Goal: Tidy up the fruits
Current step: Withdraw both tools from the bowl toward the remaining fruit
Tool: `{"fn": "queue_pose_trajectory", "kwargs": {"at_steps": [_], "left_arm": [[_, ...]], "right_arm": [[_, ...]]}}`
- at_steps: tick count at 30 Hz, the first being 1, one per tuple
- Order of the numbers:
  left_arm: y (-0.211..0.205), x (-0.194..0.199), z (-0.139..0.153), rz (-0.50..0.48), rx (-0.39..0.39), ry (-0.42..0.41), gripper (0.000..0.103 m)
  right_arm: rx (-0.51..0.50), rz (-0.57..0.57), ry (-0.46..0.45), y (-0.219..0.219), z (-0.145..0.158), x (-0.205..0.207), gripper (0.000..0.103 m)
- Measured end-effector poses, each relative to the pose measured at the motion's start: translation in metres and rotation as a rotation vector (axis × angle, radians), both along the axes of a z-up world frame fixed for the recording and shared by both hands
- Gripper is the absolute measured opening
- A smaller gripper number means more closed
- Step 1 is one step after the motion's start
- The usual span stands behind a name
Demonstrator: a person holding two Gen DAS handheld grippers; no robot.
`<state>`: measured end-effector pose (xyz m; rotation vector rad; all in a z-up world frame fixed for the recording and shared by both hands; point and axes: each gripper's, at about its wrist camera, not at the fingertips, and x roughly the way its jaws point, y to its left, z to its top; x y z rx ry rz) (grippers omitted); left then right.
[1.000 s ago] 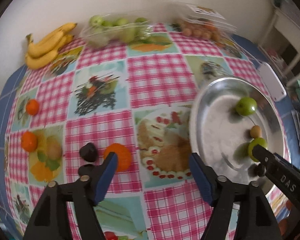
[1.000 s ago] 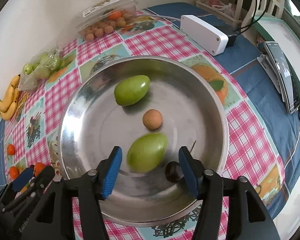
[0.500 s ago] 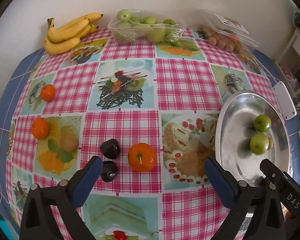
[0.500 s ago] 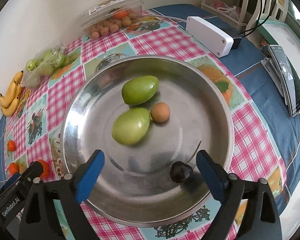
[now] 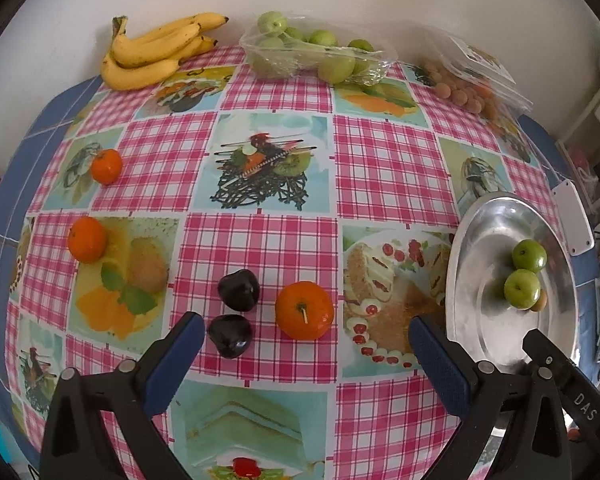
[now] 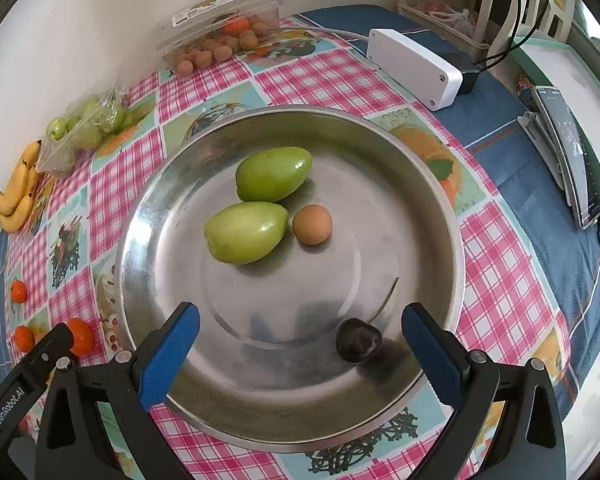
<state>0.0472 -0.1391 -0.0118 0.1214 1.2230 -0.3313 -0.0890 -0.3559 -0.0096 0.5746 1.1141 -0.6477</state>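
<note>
My right gripper [image 6: 300,314] hangs over the steel bowl [image 6: 456,240], its jaws opening and nothing pressed between them. In the bowl lie two green fruits [image 6: 274,174] [image 6: 246,232], a small brown fruit [image 6: 312,225] and a dark stemmed cherry [image 6: 358,340] near the right finger. My left gripper [image 5: 304,322] stands open above the checked tablecloth. An orange [image 5: 305,310] and two dark fruits [image 5: 239,290] [image 5: 230,336] lie on the cloth in the span between its fingers, untouched. The bowl [image 5: 472,320] sits to the right in the left wrist view.
Bananas [image 5: 152,52], a bag of green fruits [image 5: 316,54] and a clear box of brown fruits [image 5: 472,84] line the far wall. Two more oranges [image 5: 106,166] [image 5: 87,239] lie at the left. A white box [image 6: 414,68] and a phone [image 6: 572,152] lie right of the bowl.
The right jaws spread wide and the green fruit between them rolled off to rest against the other green fruit. The left jaws opened and that gripper shifted left over the orange and dark fruits.
</note>
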Motion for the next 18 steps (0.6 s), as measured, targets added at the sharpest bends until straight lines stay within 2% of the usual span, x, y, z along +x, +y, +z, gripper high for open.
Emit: {"fn": "queue_pose_trajectory", "kwargs": {"at_steps": [7, 18], "left_arm": [[0.013, 0.006, 0.002, 0.003, -0.032, 0.038, 0.103], [0.047, 0.025, 0.020, -0.010, 0.022, -0.050, 0.103]], "right_arm": [[-0.004, 0.010, 0.008, 0.003, 0.001, 0.002, 0.101], [-0.001, 0.058, 0.002, 0.011, 0.002, 0.007, 0.101]]}}
